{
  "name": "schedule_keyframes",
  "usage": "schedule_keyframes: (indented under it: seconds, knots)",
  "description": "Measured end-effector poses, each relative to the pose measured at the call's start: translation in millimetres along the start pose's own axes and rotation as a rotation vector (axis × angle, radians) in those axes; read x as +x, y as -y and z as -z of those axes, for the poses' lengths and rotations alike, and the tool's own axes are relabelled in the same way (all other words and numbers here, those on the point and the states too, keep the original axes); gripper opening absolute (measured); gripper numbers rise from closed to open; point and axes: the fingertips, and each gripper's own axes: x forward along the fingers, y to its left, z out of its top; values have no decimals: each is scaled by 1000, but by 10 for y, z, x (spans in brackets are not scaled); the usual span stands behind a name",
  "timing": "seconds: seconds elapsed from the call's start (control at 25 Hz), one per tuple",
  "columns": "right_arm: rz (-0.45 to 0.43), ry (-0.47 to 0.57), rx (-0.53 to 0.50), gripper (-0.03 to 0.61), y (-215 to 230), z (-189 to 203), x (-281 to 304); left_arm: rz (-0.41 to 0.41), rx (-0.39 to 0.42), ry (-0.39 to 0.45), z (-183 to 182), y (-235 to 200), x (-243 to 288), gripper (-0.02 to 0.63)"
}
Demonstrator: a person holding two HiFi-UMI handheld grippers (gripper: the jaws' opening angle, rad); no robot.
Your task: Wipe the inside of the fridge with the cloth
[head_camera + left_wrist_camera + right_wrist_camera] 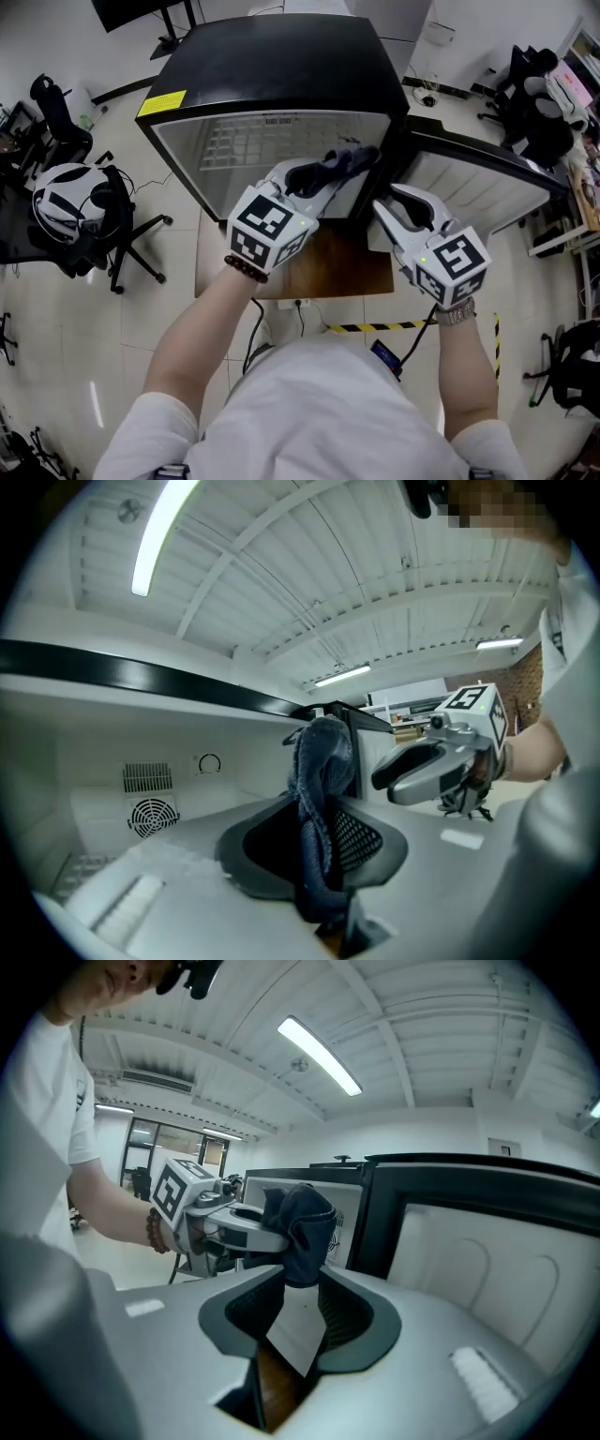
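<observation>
At the far left of the head view, a chair (112, 225) stands well away from the job. In the upper middle is the black fridge (272, 56). It sits on a wooden board (328, 267), and its inside is open to the person.

The left gripper (328, 176) is just in front of that opening. Its jaws pinch a dark blue cloth (323, 761). The cloth sticks up past the tips in a bunch, so the soft part would likely meet the fridge first. It looks close to the opening but not yet on a wall or on the wire shelf (253, 141), so the wiping seems not to have begun.

To the right, the right gripper (389, 202) has its jaws spread with nothing in them. It is near the open door (478, 183), perhaps ready to keep the door out of the way.
</observation>
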Motion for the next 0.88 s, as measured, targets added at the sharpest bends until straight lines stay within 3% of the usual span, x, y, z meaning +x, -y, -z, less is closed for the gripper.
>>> schedule_keyframes:
  seconds: [0.32,0.88]
  knots:
    - [30,25,33,115,-17,55,-25,-186,-34,-10,145,-371,259,87]
    - [27,21,53,114,-137,175,18,-368,-116,6,243,-1007,793,87]
